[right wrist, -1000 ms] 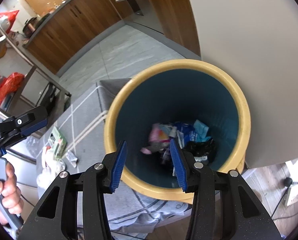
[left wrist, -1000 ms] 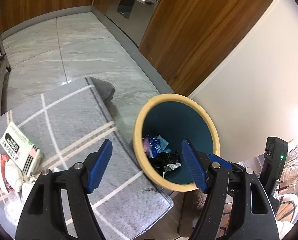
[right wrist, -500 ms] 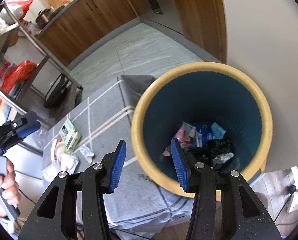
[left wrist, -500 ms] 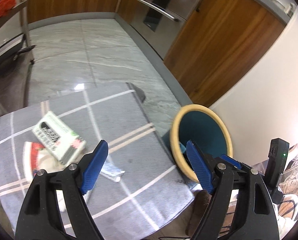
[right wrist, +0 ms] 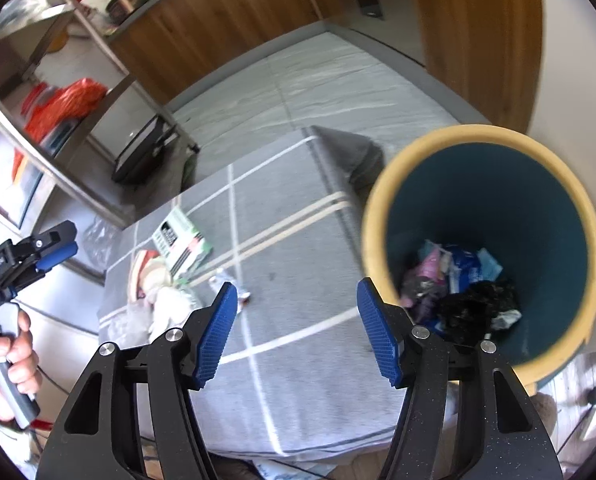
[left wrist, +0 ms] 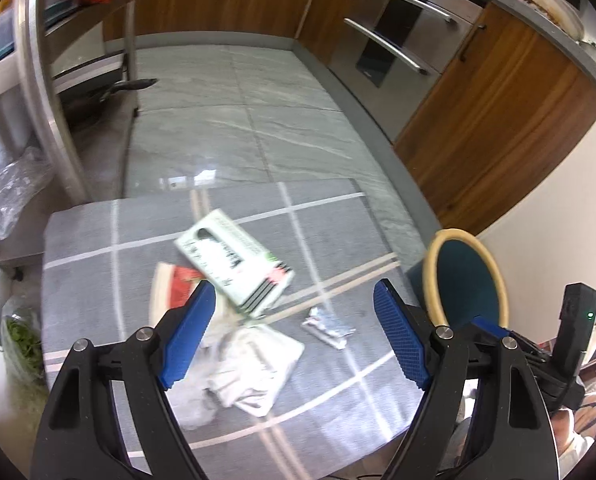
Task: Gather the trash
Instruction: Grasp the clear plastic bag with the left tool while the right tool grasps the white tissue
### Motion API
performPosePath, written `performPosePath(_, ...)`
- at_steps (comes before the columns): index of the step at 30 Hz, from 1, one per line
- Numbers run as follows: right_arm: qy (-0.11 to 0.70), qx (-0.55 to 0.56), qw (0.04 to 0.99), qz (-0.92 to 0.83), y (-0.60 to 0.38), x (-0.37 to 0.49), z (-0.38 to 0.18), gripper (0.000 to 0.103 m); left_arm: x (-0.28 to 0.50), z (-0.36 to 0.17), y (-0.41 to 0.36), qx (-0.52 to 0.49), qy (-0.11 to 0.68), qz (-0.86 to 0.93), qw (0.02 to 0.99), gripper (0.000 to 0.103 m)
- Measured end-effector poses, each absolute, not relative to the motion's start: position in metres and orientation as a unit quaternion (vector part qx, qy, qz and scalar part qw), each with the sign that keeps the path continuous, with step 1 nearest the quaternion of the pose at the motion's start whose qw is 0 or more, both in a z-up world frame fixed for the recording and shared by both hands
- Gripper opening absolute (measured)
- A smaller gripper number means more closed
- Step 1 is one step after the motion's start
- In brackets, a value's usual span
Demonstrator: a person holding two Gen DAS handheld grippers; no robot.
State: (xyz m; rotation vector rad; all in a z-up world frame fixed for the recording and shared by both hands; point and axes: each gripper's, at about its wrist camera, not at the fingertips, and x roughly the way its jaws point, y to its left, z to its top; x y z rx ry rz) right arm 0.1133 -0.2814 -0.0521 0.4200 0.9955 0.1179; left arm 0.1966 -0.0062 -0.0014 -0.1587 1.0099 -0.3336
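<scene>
Both claws swung from bin (right wrist: 482,240); wrappers (right wrist: 458,276) inside.

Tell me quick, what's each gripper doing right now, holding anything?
Left gripper: open, holding nothing, above the trash on the grey cloth.
Right gripper: open, holding nothing, beside the bin.

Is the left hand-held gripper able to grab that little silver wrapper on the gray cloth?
Probably yes. The left hand-held gripper is open and empty, and the small wrapper lies alone on the cloth ahead, nothing covering it.
</scene>
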Motion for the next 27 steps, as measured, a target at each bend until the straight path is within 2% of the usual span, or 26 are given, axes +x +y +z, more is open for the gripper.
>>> performPosePath(9, 0.484, 0.186, 0.850, 0.086, -0.237, 0.125, -0.057, 0.064, 0.200, -0.040, 0.048, -0.063, 0.525, -0.090, 0.844, 0.080)
performPosePath(17, 0.496, 0.187, 0.842, 0.096, -0.220, 0.133, -0.066, 0.065, 0.179, -0.087, 0.053, -0.015, 0.586, -0.082, 0.806, 0.079)
performPosePath(20, 0.502, 0.186, 0.839, 0.101, -0.213, 0.134, -0.071, 0.065, 0.170, -0.098, 0.052, -0.014, 0.601, -0.083, 0.795, 0.076)
performPosePath(23, 0.506, 0.183, 0.836, 0.106, -0.204, 0.135, -0.074, 0.065, 0.166, -0.111, 0.051, -0.012, 0.622, -0.094, 0.777, 0.049)
performPosePath(24, 0.506, 0.183, 0.836, 0.107, -0.202, 0.136, -0.075, 0.065, 0.166, -0.115, 0.052, -0.019, 0.630, -0.102, 0.769, 0.031)
performPosePath(25, 0.507, 0.182, 0.836, 0.107, -0.200, 0.136, -0.075, 0.065, 0.166, -0.114, 0.052, -0.018, 0.632, -0.106, 0.768, 0.025)
performPosePath(27, 0.509, 0.180, 0.835, 0.109, -0.195, 0.137, -0.077, 0.065, 0.164, -0.107, 0.048, -0.007, 0.626, -0.113, 0.771, 0.020)
